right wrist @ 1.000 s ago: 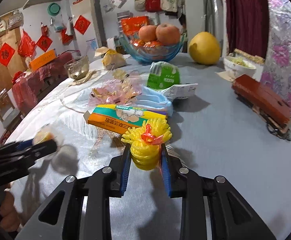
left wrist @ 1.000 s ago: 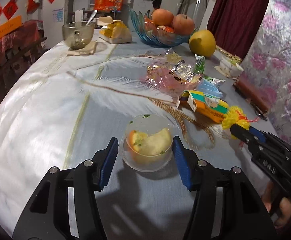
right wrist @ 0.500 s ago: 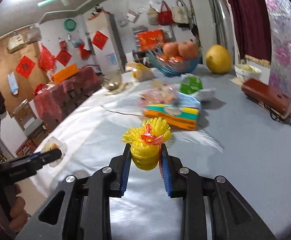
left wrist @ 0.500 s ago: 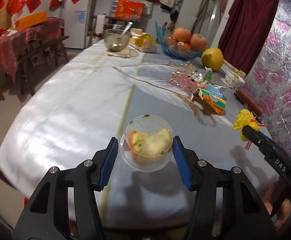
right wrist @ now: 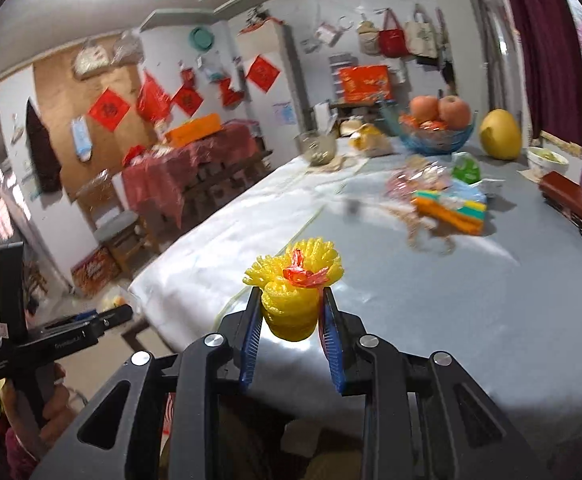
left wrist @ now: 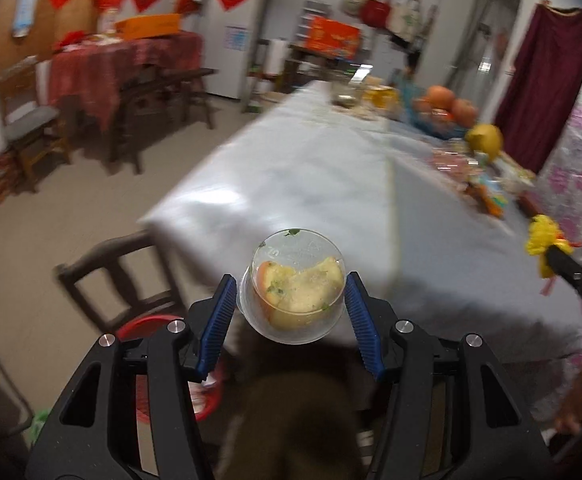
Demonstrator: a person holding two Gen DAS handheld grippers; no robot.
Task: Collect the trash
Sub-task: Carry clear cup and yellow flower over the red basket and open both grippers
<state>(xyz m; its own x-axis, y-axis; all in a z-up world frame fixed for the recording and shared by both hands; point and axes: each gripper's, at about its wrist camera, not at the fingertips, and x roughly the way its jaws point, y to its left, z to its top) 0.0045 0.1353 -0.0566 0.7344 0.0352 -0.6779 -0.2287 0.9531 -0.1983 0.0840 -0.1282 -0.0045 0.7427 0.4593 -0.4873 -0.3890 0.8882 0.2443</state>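
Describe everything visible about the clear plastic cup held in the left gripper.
The clear plastic cup is small, round and transparent, with a wider rim or lid flange and faint moulded marks on its wall. It lies tilted, its flat end facing the camera, clamped at its sides between the blue pads of the left gripper. Inside sit pale yellow fruit scraps with orange-red skin and green flecks. It hangs in the air past the table edge, touching nothing else.

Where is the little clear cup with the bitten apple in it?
The clear cup is clamped in the left gripper, low in the middle of the left wrist view, held off the near edge of the white table.
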